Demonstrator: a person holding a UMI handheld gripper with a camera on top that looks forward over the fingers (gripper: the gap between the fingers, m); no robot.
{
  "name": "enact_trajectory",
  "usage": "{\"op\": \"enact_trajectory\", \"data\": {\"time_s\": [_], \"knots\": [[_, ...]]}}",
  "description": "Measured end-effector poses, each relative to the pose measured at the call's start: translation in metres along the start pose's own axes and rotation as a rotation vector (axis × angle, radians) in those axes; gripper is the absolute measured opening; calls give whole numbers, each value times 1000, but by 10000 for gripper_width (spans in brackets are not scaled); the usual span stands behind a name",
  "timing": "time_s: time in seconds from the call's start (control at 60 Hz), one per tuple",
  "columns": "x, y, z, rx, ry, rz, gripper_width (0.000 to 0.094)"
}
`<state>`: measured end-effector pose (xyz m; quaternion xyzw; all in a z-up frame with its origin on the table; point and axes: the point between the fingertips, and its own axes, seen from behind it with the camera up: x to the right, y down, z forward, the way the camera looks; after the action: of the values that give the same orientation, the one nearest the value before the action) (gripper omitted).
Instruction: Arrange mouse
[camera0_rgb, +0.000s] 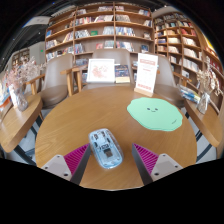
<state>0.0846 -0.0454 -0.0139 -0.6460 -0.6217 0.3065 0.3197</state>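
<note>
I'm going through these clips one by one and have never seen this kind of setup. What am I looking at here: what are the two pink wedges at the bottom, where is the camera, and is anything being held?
There is no robot arm here. A person carries a hand-held gripper with two fingers, and the single picture comes from a wide-angle camera mounted on it, looking forward along those fingers. That lens bends the room into a bowl shape. The pink wedges are pads on the inner faces of the fingers, parts of the tool itself.

On the round wooden table lies a light-coloured computer mouse, sitting between the fingers with a gap at each side, so it rests on the table and is not gripped. Beyond it, further across the table, is a green mouse mat. Behind the table stand display signs and bookshelves.
</note>
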Motion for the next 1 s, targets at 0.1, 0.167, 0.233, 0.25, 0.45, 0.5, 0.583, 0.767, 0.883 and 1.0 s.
{"op": "enact_trajectory", "data": {"time_s": [0.1,0.167,0.233,0.25,0.45,0.5,0.583,0.767,0.883,1.0], "knots": [[7,-12,18,-6,7,11,840],[11,-14,21,-11,14,14,796],[13,-16,22,-9,21,11,695],[12,-17,23,-7,17,10,629],[19,-36,15,-2,-2,16,416],[27,-59,6,33,-2,19,417],[52,-104,-3,98,10,24,418],[145,-180,32,173,116,30,416],[181,-167,77,108,109,84,416],[201,-135,113,42,98,117,426]]}}
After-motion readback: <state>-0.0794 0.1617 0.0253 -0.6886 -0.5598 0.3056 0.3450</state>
